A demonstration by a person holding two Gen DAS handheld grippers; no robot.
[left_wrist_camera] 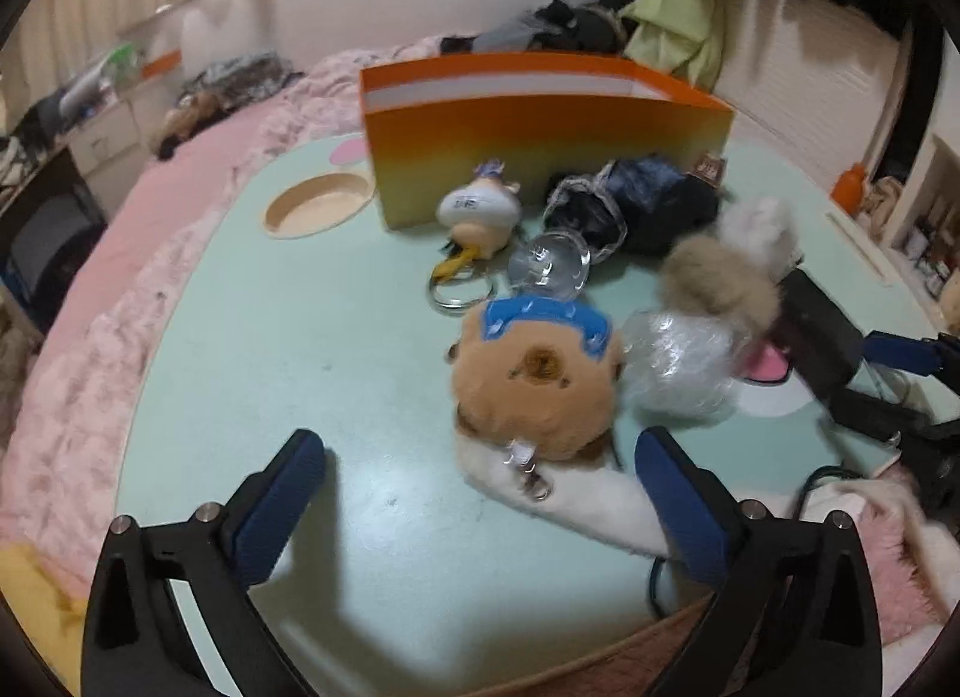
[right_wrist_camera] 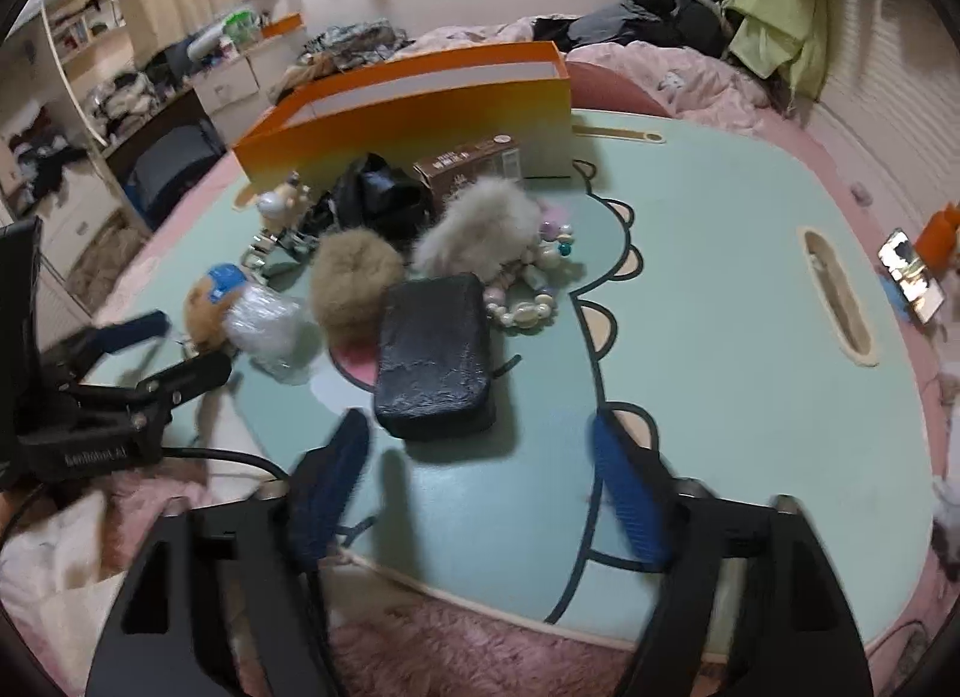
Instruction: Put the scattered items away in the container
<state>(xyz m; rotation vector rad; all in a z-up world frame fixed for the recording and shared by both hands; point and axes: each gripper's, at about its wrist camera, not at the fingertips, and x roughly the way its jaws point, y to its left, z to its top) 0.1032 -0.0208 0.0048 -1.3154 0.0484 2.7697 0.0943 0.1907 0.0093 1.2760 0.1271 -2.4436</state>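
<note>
Approach to the scattered items, container unfilled.
Both jaws gaped empty: left gripper near the tan plush toy, right gripper before the black rectangular pouch; closing and carrying to the orange cardboard box seemed next.

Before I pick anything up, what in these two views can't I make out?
- Inside of the orange box: both views; its near wall hides the floor, so contents unknown.
- Brown carton: right view, print too small to read; left view shows only a corner behind the dark bundle.
- Bead bracelet: right view only; partly behind the black pouch.
- Left hand-held gripper and right hand-held gripper: open, motion-blurred.
</note>
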